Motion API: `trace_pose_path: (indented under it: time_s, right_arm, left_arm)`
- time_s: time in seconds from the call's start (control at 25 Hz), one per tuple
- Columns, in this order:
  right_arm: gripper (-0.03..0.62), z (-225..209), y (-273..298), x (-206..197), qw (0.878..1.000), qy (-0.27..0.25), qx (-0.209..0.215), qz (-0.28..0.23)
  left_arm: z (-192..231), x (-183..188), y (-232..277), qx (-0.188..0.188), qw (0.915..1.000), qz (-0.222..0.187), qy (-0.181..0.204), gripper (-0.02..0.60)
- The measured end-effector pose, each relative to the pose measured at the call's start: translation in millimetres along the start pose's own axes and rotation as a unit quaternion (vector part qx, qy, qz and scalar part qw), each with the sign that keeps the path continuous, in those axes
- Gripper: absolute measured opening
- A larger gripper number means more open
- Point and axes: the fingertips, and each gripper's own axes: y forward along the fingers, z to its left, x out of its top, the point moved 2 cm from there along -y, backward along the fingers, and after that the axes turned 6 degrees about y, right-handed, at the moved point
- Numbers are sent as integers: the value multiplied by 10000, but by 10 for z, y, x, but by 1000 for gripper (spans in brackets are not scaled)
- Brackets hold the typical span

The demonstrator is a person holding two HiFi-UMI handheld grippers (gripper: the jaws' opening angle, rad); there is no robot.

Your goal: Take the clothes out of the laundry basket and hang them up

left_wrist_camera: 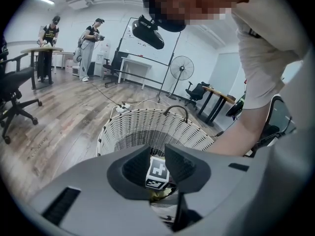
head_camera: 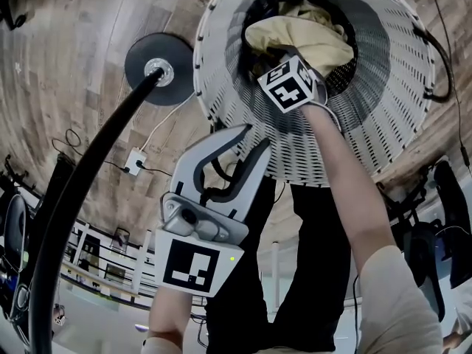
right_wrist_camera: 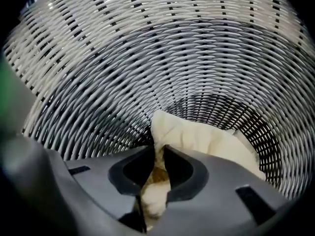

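A white wicker laundry basket [head_camera: 383, 109] stands on the wood floor with a cream garment [head_camera: 310, 39] in its bottom. My right gripper [right_wrist_camera: 158, 151] reaches down inside the basket [right_wrist_camera: 123, 58] and is shut on a fold of the cream garment [right_wrist_camera: 206, 141]. In the head view only its marker cube [head_camera: 289, 83] shows; the jaws are hidden below it. My left gripper [head_camera: 247, 142] hangs outside the near rim, jaws apart and empty. In the left gripper view, the basket [left_wrist_camera: 138, 127] and the right gripper's cube [left_wrist_camera: 158, 173] lie beyond the left gripper's jaws.
A black round base [head_camera: 158, 59] with a curved black pole [head_camera: 81, 190] stands left of the basket, beside a white power strip [head_camera: 135, 161] with cables. Farther off are a standing fan [left_wrist_camera: 181, 68], an office chair [left_wrist_camera: 12, 97], desks and two people [left_wrist_camera: 91, 48].
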Motion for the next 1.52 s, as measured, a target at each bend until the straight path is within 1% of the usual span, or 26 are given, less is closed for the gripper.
trace_pose_path:
  time_s: [0.08, 0.24, 0.36, 0.68, 0.88, 1.0, 1.32, 1.4, 1.52]
  right_arm:
    - [66, -26, 1, 6, 10000, -34, 9, 37]
    - [42, -30, -27, -10, 9999, -33, 58, 125]
    - [26, -35, -78, -7, 9999, -57, 57, 119]
    - [22, -4, -399, 85, 9994, -214, 74, 264]
    - [21, -39, -761, 88, 9996, -7, 62, 290]
    - [20, -91, -1011, 58, 9995, 68, -3, 324]
    - [18, -144, -1711, -134, 9987, 230, -163, 414]
    - [18, -146, -1872, -175, 9983, 386, -167, 399]
    - [17, -137, -2102, -201, 9964, 795, -84, 290]
  left_arm:
    - [6, 4, 2, 2, 10000, -4, 17, 104]
    - [9, -10, -16, 5, 9999, 20, -157, 98]
    - [4, 27, -43, 27, 9998, -9, -186, 97]
    - [-95, 188, -97, -126, 9997, -9, -232, 95]
    - [-182, 392, -167, -157, 9998, -53, -149, 94]
    - [-216, 504, -237, -108, 9998, -78, -132, 89]
    - [-433, 746, -407, -52, 9995, -105, -287, 84]
    - [-506, 816, -433, -78, 9995, -117, -265, 84]
    - [-608, 931, -483, -100, 9995, -157, -253, 84]
